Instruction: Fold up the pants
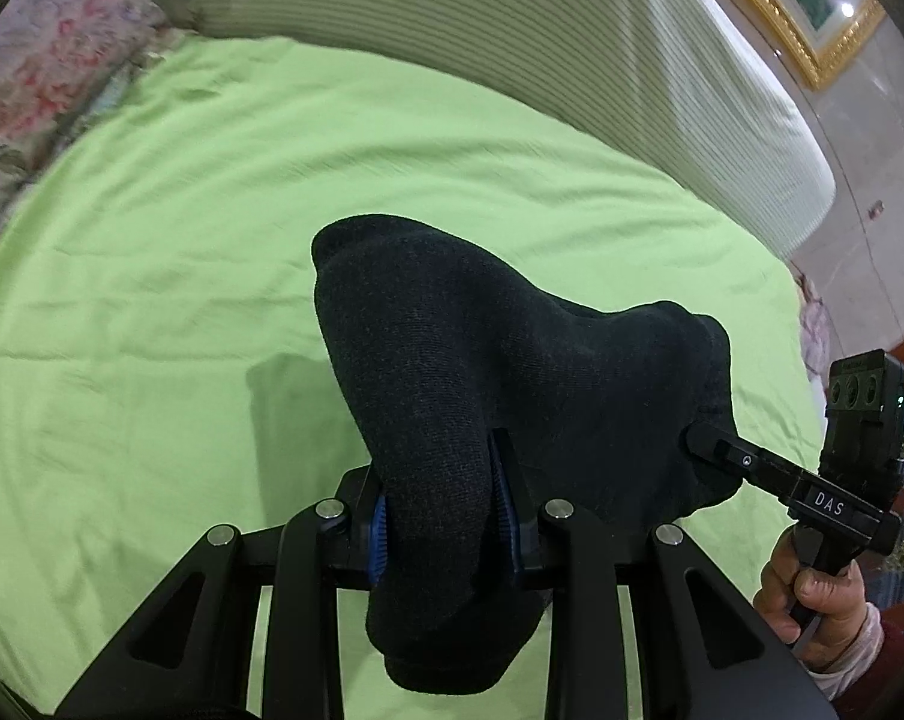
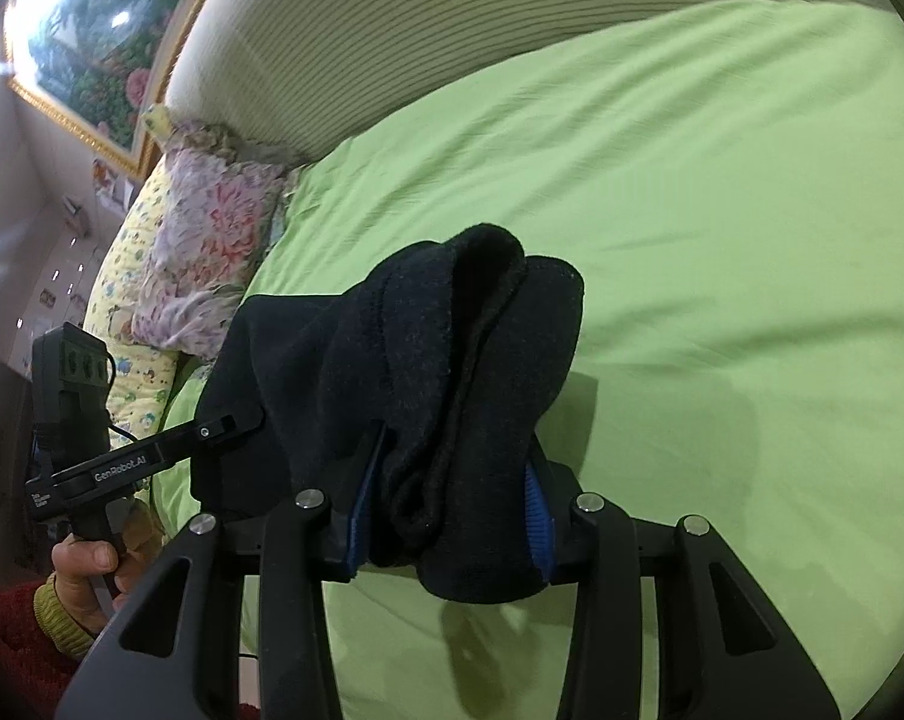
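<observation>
The black pants hang bunched above the green bed sheet, held up by both grippers. My left gripper is shut on a thick fold of the pants between its blue pads. My right gripper is shut on another bunched fold of the pants. In the left wrist view the right gripper bites the pants' right end. In the right wrist view the left gripper bites their left end. The cloth drapes over the fingers and hides the fingertips.
The green sheet covers the bed below. A striped pale headboard curves along the far side. Floral pillows lie at the bed's end. A gold-framed picture hangs on the wall.
</observation>
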`<state>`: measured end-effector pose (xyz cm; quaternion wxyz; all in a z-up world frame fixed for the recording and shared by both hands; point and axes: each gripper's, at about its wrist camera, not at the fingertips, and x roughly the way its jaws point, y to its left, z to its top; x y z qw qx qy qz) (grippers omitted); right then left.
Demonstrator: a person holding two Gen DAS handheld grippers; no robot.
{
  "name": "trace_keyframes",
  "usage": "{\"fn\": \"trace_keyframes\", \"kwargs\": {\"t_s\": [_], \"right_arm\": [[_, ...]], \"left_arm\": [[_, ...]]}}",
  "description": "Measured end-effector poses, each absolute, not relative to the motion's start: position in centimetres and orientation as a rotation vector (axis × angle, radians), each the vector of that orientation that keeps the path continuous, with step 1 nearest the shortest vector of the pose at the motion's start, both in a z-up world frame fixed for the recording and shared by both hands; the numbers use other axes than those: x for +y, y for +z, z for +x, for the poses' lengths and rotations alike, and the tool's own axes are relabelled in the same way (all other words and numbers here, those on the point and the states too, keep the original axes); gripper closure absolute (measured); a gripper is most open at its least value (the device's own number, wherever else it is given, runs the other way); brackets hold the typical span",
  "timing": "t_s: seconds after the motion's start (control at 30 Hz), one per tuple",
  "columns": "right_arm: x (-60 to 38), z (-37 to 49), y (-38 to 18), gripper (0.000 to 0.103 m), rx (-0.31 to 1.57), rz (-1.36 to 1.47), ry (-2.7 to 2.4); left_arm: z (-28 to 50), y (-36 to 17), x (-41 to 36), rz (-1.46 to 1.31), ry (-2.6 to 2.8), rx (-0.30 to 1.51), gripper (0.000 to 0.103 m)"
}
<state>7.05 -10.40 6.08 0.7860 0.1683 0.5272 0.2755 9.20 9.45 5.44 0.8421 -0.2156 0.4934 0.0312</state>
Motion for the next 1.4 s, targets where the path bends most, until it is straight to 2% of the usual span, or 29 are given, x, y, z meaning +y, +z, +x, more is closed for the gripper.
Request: {"fn": "trace_keyframes", "kwargs": {"t_s": [0.57,1.07,1.27,1.4], "right_arm": [[-0.9,12.8,5.3,0.060,1.148,0.269,0.679],[1.2,14.9,2.8,0.059,1.195,0.240,0.655],[0.6,15.3,1.9,0.051,1.220,0.261,0.639],[0.4,15.3,1.6,0.046,1.218,0.239,0.622]], "left_arm": [[11.1,5.4,16.9,-0.463,0.200,1.005,0.075],[12.6,2.5,19.9,-0.493,0.216,1.040,0.073],[12.7,1.3,20.7,-0.534,0.216,1.058,0.064],[12.3,0.8,20.9,-0.542,0.219,1.067,0.051]]}}
